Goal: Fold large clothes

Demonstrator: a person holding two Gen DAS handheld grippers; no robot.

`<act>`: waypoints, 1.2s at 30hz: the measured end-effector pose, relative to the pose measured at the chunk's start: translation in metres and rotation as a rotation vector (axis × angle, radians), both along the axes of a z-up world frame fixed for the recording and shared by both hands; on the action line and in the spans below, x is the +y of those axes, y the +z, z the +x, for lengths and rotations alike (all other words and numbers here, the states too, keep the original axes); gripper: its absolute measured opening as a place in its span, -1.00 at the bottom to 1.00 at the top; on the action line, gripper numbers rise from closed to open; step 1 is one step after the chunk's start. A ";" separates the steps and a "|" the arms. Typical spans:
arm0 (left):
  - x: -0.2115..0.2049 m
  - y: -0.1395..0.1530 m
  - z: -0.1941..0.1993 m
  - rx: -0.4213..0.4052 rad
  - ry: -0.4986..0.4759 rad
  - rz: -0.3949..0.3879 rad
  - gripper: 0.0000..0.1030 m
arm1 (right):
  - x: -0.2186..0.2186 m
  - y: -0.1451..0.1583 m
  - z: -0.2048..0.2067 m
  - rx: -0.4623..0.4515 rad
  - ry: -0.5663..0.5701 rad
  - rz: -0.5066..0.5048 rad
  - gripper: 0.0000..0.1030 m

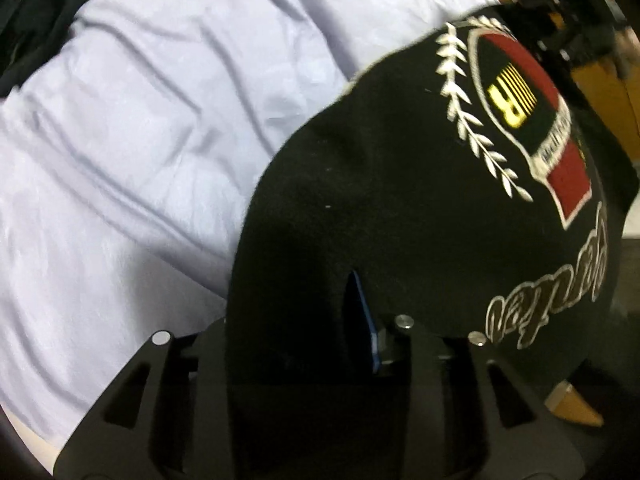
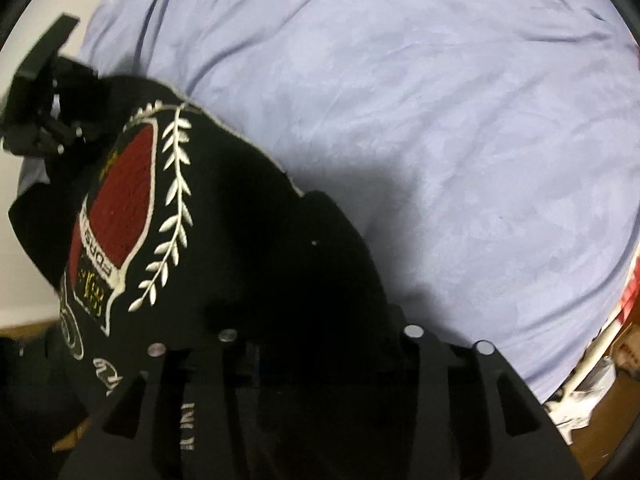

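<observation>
A black garment with a red, white and yellow crest and white script hangs stretched between both grippers, above a pale lilac bed sheet. My left gripper is shut on one edge of it; cloth drapes over its fingers, and a blue pad edge shows. My right gripper is shut on the other edge of the garment, its fingers hidden under the cloth. The left gripper also shows in the right wrist view at far left, holding the garment's far end.
The wrinkled sheet covers the bed below both grippers. Wooden furniture stands past the bed at right in the left wrist view. Red and white clutter and a cardboard box lie at the bed's right edge.
</observation>
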State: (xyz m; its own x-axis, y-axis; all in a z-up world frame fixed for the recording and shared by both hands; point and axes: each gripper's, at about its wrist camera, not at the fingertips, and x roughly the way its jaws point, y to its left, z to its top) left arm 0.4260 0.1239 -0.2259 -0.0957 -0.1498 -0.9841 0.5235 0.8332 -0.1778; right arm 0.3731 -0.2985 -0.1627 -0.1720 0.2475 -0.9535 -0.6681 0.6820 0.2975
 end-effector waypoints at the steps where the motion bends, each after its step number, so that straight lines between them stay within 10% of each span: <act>1: 0.005 0.002 -0.002 -0.014 0.028 0.008 -0.05 | -0.008 0.007 -0.005 -0.011 -0.027 0.015 -0.04; 4: 0.014 0.013 -0.012 -0.050 0.069 0.010 0.22 | -0.031 0.028 -0.024 -0.051 -0.073 0.055 0.09; 8: 0.012 0.024 -0.031 -0.083 0.076 0.061 0.36 | -0.060 0.066 -0.036 -0.145 -0.124 0.123 0.81; 20: 0.025 0.024 -0.020 0.008 -0.069 0.164 0.75 | -0.157 0.039 -0.076 0.031 -0.383 0.337 0.81; 29: 0.064 0.034 -0.039 -0.047 0.178 0.064 0.77 | -0.196 -0.023 -0.131 0.223 -0.721 0.650 0.82; 36: 0.058 0.051 -0.087 -0.219 0.256 0.188 0.77 | -0.126 -0.042 -0.143 0.125 -0.722 0.459 0.91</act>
